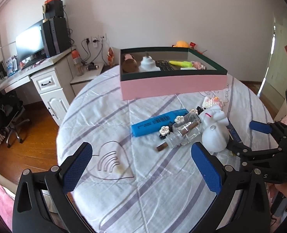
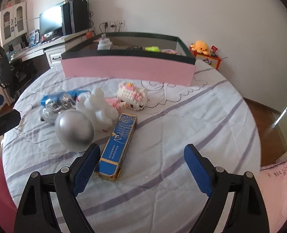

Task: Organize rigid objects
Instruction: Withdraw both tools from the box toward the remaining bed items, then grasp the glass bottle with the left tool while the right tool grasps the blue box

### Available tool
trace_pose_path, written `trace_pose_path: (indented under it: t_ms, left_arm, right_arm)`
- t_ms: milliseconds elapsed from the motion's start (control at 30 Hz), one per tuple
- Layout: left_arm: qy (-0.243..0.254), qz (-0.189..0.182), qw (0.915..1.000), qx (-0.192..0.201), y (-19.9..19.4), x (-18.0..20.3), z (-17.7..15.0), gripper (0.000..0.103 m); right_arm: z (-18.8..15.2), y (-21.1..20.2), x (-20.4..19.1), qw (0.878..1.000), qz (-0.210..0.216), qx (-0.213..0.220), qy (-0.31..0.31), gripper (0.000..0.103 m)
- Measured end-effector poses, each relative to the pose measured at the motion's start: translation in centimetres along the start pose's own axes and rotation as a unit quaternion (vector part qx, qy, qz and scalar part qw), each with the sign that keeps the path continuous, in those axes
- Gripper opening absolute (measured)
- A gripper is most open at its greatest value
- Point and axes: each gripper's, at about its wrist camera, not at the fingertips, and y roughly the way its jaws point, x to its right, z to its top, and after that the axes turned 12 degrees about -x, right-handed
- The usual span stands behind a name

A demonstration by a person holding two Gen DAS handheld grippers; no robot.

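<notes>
Left gripper [image 1: 141, 167] hanging jaws spread, nothing between blue mesh-textured pads, above striped white quilt [image 1: 162, 194].
Right gripper [image 2: 141, 169] also spread wide, empty; left pad sitting just beside glossy blue rectangular box [image 2: 117, 143] with gold edging.
Clear glass bottle [image 1: 184, 131] lying on side, touching smooth white figurine [image 1: 215, 130].
Pink box [image 1: 172, 85], dark-rimmed, holding white dispenser [image 1: 148, 64], brown round item, black remote [image 1: 163, 65], lime-green toy [image 1: 182, 63].

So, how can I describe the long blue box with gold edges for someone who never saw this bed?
Start at the large pink box on the striped bed sheet. Nearer lies a cluttered heap; the long blue box lies at its right edge, beside the silver ball. Only it has gold trim.
</notes>
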Motion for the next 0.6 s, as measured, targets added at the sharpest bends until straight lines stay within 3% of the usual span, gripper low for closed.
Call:
trace_pose_path:
  t_ms: [67,200,300,600]
  left_arm:
    - [0.006,-0.006,0.9999,-0.008,0.8,0.4,0.0,0.103]
    - [0.01,-0.012,0.9996,-0.022,2.3,1.0,0.4,0.103]
    - [0.017,-0.016,0.9994,-0.027,3.1,1.5,0.7,0.103]
    - [0.012,-0.037,0.9983,-0.044,5.4,2.4,2.4,0.103]
  right_arm:
    - [0.1,0.6,0.1,1.0,0.007,-0.007,-0.004,0.083]
    - [0.2,0.4,0.8,1.0,0.004,-0.002,-0.012,0.038]
    - [0.4,0.3,2.0,1.0,0.015,-0.005,-0.011,0.022]
    - [0.7,0.4,3.1,1.0,0.024,-0.002,-0.011,0.021]
